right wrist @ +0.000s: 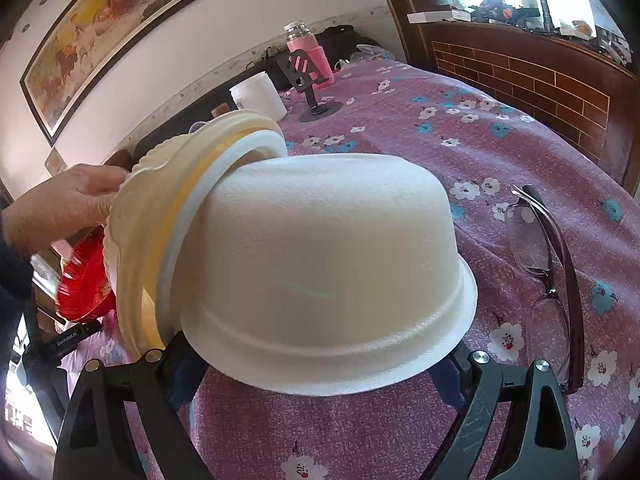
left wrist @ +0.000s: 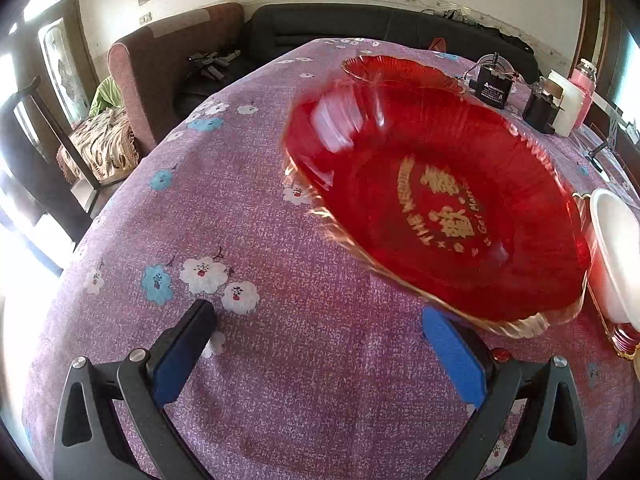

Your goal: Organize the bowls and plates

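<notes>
We look from two fisheye cameras, one mounted on each handheld gripper, both aimed forward along the fingers and down at a table with a purple flowered tablecloth [left wrist: 280,380]. Our left wrist view sits low and near, facing the far sofa [left wrist: 360,26], with a red plate [left wrist: 440,208] close on the right. Our right wrist view sits nearer still, with an overturned white bowl [right wrist: 320,260] filling its centre. Both views share the tablecloth, the red plate, seen at the left edge of the right view [right wrist: 82,284], and the pink bottle [left wrist: 585,84] at the far side.
</notes>
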### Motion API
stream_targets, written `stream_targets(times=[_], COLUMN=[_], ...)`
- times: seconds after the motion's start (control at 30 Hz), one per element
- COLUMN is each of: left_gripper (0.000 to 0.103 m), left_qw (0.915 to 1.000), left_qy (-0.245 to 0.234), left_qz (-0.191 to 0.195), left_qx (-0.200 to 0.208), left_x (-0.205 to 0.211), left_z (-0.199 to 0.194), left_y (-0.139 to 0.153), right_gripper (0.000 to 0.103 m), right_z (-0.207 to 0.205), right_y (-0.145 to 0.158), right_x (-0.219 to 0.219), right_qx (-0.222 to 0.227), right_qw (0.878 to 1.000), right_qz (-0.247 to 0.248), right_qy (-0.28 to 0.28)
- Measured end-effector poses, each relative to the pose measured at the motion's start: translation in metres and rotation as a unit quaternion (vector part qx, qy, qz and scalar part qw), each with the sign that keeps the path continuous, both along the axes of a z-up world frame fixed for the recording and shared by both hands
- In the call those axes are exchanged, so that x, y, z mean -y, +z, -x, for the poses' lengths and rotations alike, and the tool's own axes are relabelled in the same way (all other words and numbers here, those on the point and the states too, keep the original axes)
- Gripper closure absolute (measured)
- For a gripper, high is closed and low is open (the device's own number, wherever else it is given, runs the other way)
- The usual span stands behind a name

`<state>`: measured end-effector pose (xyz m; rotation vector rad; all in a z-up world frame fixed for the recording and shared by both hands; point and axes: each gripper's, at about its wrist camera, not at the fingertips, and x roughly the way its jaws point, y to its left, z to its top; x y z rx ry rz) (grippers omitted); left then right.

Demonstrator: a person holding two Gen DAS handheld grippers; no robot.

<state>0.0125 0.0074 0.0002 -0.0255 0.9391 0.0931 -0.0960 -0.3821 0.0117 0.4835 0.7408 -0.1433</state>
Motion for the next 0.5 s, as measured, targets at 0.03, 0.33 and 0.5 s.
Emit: stream_targets(times=[0.03,0.33,0.5], left_gripper=[0.000,0.000,0.000], left_qw=[1.0000,1.0000,1.0000], left_qy=[0.000,0.000,0.000], left_qz=[0.000,0.000,0.000], left_qx=[0.000,0.000,0.000], left_x=[-0.0006,0.0003,0.0003], left_z=[-0.0005,0.0002,0.0000], left_y=[-0.0004,-0.0008,-0.0010], right_gripper=[0.009,0.009,0.009], right_z=[0.0003,0.0022,0.0015], right_y=[0.0001,-0.0001,-0.0004], right_x=[0.0004,0.0010,0.0008], right_qx=[0.001,0.006,0.006], right_qw=[1.000,1.000,1.000], right_qz=[-0.001,-0.001,-0.001], right_qy=[0.000,0.003,0.006])
